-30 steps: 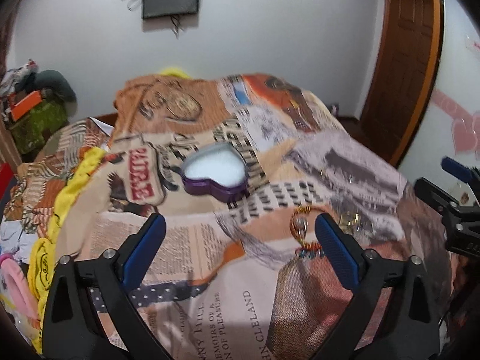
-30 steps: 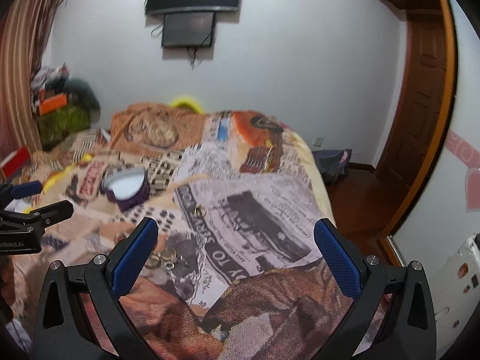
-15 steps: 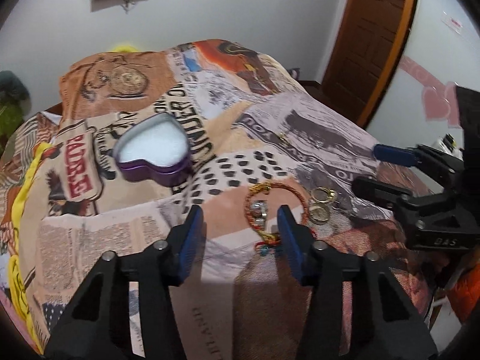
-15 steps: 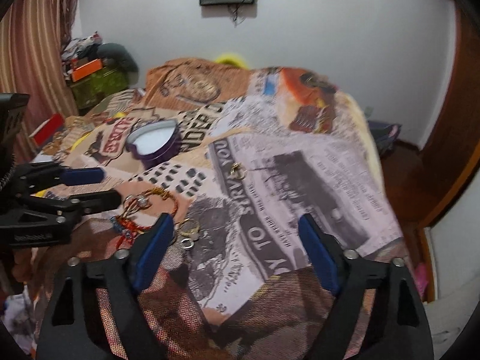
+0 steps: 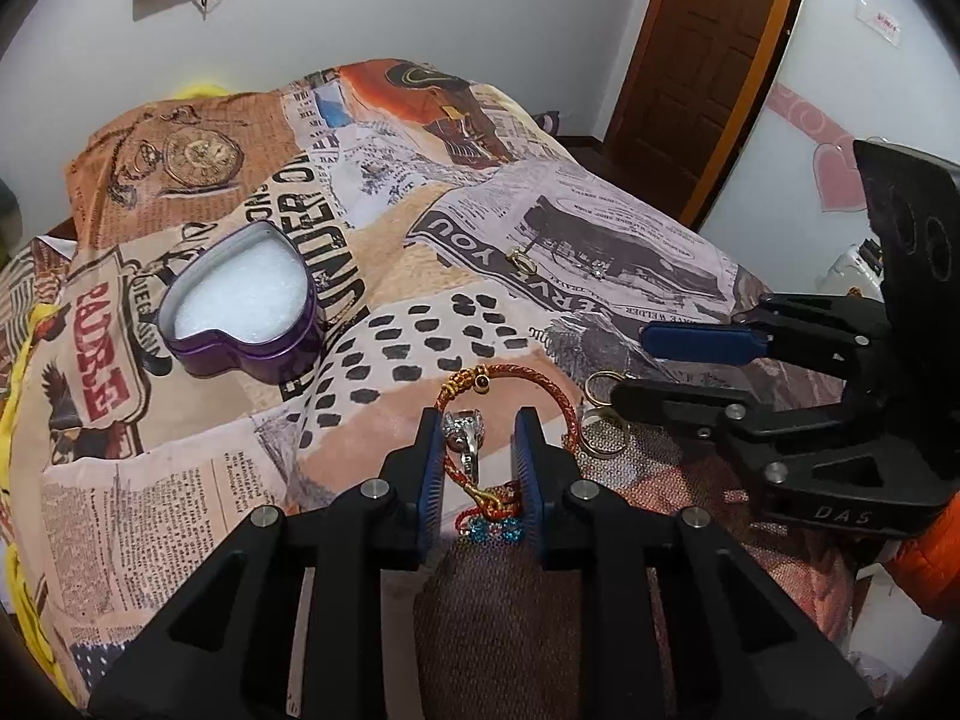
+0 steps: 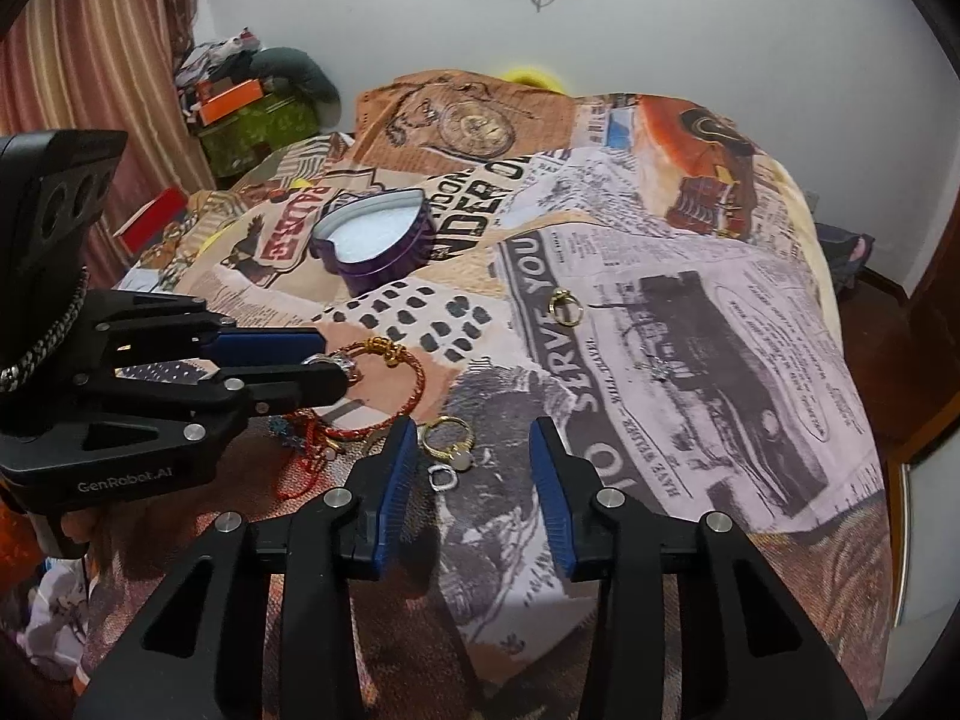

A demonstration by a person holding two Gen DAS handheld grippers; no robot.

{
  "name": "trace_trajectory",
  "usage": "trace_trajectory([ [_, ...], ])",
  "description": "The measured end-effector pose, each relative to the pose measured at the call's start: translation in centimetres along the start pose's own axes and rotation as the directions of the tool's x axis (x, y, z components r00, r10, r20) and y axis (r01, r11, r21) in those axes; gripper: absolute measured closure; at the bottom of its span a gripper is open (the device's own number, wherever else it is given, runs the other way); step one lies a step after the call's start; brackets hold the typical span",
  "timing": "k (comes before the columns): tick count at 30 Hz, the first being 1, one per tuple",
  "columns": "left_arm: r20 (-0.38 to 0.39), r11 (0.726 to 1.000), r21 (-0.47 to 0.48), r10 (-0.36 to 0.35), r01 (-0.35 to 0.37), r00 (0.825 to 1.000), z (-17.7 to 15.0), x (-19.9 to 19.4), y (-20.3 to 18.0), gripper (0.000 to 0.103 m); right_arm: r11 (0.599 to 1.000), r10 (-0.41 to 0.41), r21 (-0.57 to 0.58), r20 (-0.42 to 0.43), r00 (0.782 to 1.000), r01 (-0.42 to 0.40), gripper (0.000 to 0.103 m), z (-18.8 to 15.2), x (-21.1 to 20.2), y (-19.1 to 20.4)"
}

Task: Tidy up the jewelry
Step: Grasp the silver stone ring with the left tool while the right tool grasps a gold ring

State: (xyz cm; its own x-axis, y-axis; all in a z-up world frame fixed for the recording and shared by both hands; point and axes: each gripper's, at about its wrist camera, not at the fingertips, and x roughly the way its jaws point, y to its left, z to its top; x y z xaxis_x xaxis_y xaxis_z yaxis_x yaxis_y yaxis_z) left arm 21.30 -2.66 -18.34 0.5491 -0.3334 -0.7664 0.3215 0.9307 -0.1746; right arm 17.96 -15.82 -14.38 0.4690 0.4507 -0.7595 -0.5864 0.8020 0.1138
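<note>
Jaws of the left hand-held gripper (image 5: 477, 456) are closing around the ring (image 5: 463, 435) near the bed's (image 5: 630, 252) front edge (not yet pinching); the bracelet (image 5: 540, 381) risks snagging.

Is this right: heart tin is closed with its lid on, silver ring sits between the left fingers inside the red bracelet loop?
Not quite. The heart tin is open, no lid on it; its white lining shows in the left wrist view. The rest holds: the silver ring sits between the left gripper's closing fingers, inside the red bracelet loop.
</note>
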Motion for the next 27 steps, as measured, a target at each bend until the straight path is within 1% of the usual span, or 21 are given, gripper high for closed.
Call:
trace_trajectory([
  [3, -0.017, 1.000, -0.007, -0.011, 0.011, 1.000, 0.1, 0.3, 0.3, 0.080, 1.000, 0.020, -0.001, -0.018, 1.000, -0.020, 0.076, 0.3, 0.6, -0.1],
  [5, -0.027, 1.000, -0.014, -0.015, 0.014, 1.000, 0.2, 0.4, 0.5, 0.080, 1.000, 0.029, 0.003, -0.025, 0.999, -0.029, 0.078, 0.4, 0.9, -0.3],
  [8, -0.024, 1.000, -0.006, 0.005, -0.005, 1.000, 0.4, 0.4, 0.6, 0.080, 0.999, 0.037, 0.005, -0.031, 0.999, -0.037, 0.078, 0.4, 1.1, -0.5],
  [10, -0.009, 1.000, 0.005, 0.013, -0.013, 1.000, 0.4, 0.2, 0.5, 0.082, 0.999, 0.038, 0.000, -0.034, 0.999, -0.038, 0.079, 0.3, 1.2, -0.3],
  [12, -0.002, 1.000, 0.021, 0.010, -0.010, 1.000, 0.4, 0.0, 0.2, 0.086, 0.999, 0.039, -0.006, -0.037, 0.999, -0.039, 0.082, 0.3, 1.3, -0.1],
  [15, -0.012, 0.999, 0.050, 0.012, -0.011, 1.000, 0.2, 0.3, -0.6, 0.091, 0.999, 0.043, -0.010, -0.040, 0.998, -0.043, 0.085, 0.3, 1.3, 0.1],
  [18, -0.008, 0.996, 0.074, 0.050, -0.049, 0.999, 0.1, 0.4, -1.1, 0.092, 0.999, 0.040, -0.012, -0.038, 0.998, -0.040, 0.085, 0.2, 1.3, 0.1],
  [20, 0.000, 0.995, 0.083, 0.059, -0.058, 0.998, 0.0, 0.3, -1.4, 0.093, 0.999, 0.039, -0.011, -0.035, 0.999, -0.039, 0.085, 0.2, 1.2, 0.1],
  [23, 0.005, 0.995, 0.079, 0.057, -0.057, 0.998, 0.0, 0.2, -1.5, 0.095, 0.999, 0.041, 0.002, -0.028, 0.999, -0.040, 0.086, 0.2, 1.1, -0.1],
  [24, 0.009, 0.996, 0.074, 0.053, -0.054, 0.999, 0.0, 0.1, -1.4, 0.100, 0.999, 0.042, 0.010, -0.026, 0.999, -0.042, 0.086, 0.3, 1.0, -0.3],
  [27, 0.018, 0.998, 0.054, 0.038, -0.039, 0.999, 0.3, -0.4, -1.3, 0.101, 0.999, 0.038, 0.023, -0.016, 0.999, -0.038, 0.086, 0.4, 0.6, -0.5],
])
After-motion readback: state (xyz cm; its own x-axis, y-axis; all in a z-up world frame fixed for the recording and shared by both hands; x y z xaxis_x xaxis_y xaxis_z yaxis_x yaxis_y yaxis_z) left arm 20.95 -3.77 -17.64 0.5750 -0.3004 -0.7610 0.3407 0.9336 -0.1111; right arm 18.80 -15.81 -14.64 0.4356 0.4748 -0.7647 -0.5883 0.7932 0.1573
